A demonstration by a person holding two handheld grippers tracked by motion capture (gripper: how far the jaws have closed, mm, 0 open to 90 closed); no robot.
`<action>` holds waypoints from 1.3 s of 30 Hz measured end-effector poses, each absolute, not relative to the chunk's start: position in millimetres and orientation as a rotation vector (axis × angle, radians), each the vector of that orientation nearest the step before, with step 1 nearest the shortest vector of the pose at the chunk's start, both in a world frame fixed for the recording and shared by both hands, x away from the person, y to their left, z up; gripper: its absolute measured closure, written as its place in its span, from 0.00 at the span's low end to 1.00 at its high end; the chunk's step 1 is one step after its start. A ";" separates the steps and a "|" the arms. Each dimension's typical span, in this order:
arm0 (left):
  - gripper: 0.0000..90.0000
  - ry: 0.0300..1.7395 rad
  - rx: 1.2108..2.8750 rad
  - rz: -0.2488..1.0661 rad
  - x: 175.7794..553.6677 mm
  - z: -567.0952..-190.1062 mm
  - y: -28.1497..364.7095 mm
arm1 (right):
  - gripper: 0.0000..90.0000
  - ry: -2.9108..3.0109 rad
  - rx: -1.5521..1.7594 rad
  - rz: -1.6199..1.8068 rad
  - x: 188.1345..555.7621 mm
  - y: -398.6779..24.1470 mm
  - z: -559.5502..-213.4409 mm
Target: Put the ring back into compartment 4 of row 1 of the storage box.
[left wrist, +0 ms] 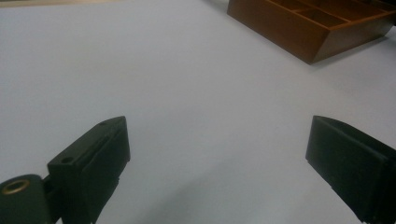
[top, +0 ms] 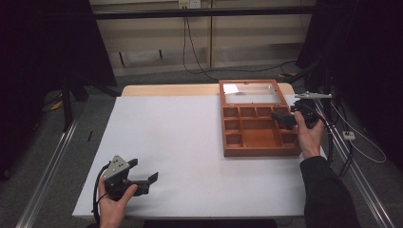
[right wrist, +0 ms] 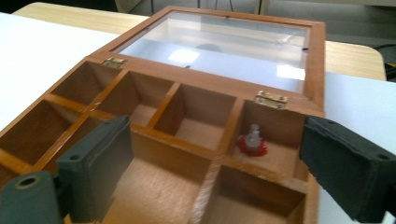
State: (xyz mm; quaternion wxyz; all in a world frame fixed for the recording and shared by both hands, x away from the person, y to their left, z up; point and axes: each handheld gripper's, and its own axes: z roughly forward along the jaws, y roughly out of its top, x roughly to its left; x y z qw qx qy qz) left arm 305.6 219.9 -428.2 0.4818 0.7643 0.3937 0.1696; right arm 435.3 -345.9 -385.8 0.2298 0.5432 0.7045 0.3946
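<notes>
Our right gripper (top: pixel 283 118), jaws spread, hovers over the open compartmented wooden box (right wrist: pixel 196 84); the small red-based clear piece (right wrist: pixel 252 143) sits in its hinge-side corner compartment, ungrasped. Left gripper (top: pixel 142 173) idles spread.

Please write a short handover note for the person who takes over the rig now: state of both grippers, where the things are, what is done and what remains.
Left gripper: open, holding nothing, low over the white table near its front left corner, far from the box.
Right gripper: open, holding nothing, over the right side of the wooden box.
The box stands open at the table's right side, its glass lid laid back flat.
A small red-and-clear piece sits in the back right compartment, just below the right hinge. The other compartments in view look empty.
Done: lid opened.
Left: probably to grasp the small piece, which the right gripper faces.
</notes>
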 end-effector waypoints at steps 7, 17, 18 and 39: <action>0.07 0.960 1.865 0.414 305.7 -428.0 219.9 | 0.10 1.923 1.451 1.112 418.7 -334.3 -384.3; 0.07 0.962 1.850 0.425 305.1 -427.2 219.5 | 0.09 1.914 1.401 1.109 389.1 -318.7 -388.5; 0.07 0.958 1.856 0.422 305.3 -427.5 219.7 | 0.09 1.906 1.401 1.104 385.6 -316.7 -388.6; 0.07 0.957 1.847 0.433 304.7 -426.5 220.5 | 0.09 1.914 1.318 1.124 324.1 -292.0 -400.6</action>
